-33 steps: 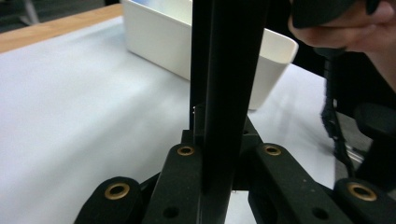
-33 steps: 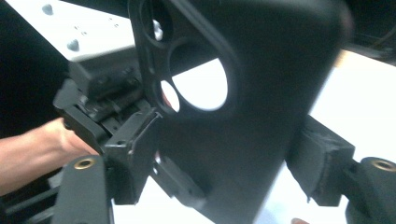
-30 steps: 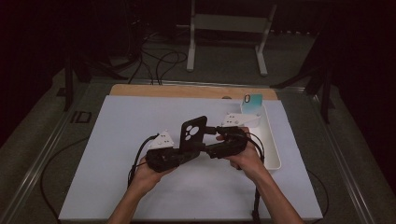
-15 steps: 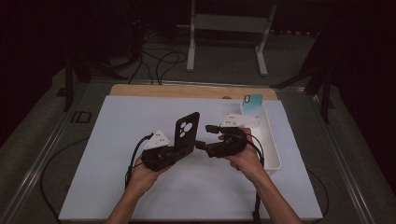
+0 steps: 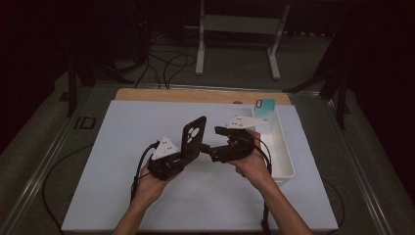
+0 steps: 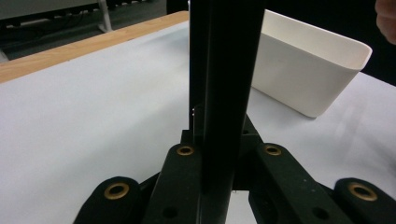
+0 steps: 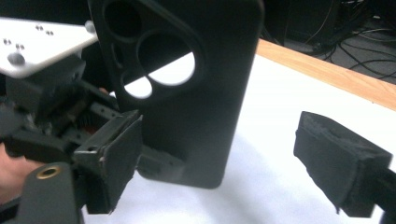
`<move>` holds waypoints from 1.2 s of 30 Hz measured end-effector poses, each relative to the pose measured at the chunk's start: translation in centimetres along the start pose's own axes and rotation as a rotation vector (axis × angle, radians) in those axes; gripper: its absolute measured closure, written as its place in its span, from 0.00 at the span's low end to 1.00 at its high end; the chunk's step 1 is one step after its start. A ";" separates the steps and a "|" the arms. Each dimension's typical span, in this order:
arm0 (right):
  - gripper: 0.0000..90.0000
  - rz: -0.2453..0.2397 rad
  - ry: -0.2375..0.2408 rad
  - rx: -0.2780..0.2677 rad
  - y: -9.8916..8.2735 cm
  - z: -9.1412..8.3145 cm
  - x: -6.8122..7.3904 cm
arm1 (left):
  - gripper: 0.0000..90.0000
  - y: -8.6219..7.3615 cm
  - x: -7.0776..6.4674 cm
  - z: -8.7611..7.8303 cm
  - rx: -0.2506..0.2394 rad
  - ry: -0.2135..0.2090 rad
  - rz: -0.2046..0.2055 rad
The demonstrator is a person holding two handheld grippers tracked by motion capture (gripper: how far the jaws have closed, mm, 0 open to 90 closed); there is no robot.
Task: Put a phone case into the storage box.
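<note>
A black phone case (image 5: 194, 134) with round camera cutouts stands upright above the white mat. My left gripper (image 5: 185, 152) is shut on its lower end; in the left gripper view the case (image 6: 224, 93) rises edge-on between the jaws. My right gripper (image 5: 209, 150) faces it from the right, and its jaws have just been opening. In the right gripper view the case (image 7: 196, 102) stands between the spread pads (image 7: 341, 163), with the right gripper (image 7: 229, 172) not pressing on it. The left pad sits close beside the case's edge.
A white bin (image 5: 283, 152) stands at the mat's right side, with a teal phone case (image 5: 265, 107) propped at its far end. The bin (image 6: 308, 79) also appears beyond the held case. A wooden strip (image 5: 195, 95) borders the mat's far edge.
The right jaws have spread wider and no longer close on the black case. The left gripper keeps the case, which now stands more upright.
</note>
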State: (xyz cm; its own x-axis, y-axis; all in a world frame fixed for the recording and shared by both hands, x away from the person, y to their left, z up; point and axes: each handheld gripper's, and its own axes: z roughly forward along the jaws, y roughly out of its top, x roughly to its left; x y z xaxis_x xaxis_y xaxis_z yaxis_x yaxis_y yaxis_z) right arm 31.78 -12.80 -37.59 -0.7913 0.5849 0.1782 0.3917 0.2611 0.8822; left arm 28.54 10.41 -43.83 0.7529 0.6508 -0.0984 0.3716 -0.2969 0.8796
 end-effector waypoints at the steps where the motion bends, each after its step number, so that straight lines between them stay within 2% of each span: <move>1: 0.16 0.002 -0.003 -0.002 0.1 0.1 0.1 | 0.94 0.0 0.0 0.0 0.001 0.004 0.003; 7: 0.16 0.012 0.000 -0.029 1.0 0.4 0.7 | 0.94 -0.2 -0.3 0.2 -0.002 0.010 0.009; 9: 0.16 0.029 0.003 -0.040 1.4 0.7 0.9 | 0.94 -0.3 -0.5 0.3 0.001 0.021 0.012; 12: 0.15 0.043 -0.006 -0.045 1.5 1.1 1.1 | 0.94 -0.3 -0.4 0.4 -0.006 0.027 -0.007; 17: 0.14 0.070 -0.003 -0.046 1.6 1.4 1.2 | 0.94 -0.4 -0.2 0.3 -0.003 0.039 -0.018; 20: 0.12 0.064 0.014 -0.048 1.7 1.6 1.4 | 0.94 -0.4 -0.3 0.5 0.002 0.035 -0.014; 23: 0.12 0.061 -0.012 -0.038 1.9 1.9 1.7 | 0.94 -0.4 -0.7 0.6 0.003 0.034 -0.001; 25: 0.12 0.069 -0.013 -0.037 2.0 2.1 1.7 | 0.94 -0.3 -1.0 0.7 0.003 0.043 0.014; 36: 0.13 0.088 -0.028 -0.018 1.9 2.8 1.7 | 0.94 -0.3 -1.4 0.8 0.006 0.032 0.015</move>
State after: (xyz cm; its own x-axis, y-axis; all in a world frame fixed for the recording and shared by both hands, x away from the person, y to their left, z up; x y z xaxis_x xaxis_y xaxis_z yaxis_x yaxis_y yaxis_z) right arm 32.51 -9.20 -36.79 -0.7405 0.6264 0.2435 0.4504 0.1937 0.8715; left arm 27.85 9.04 -44.31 0.7408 0.6680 -0.0705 0.3638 -0.3108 0.8781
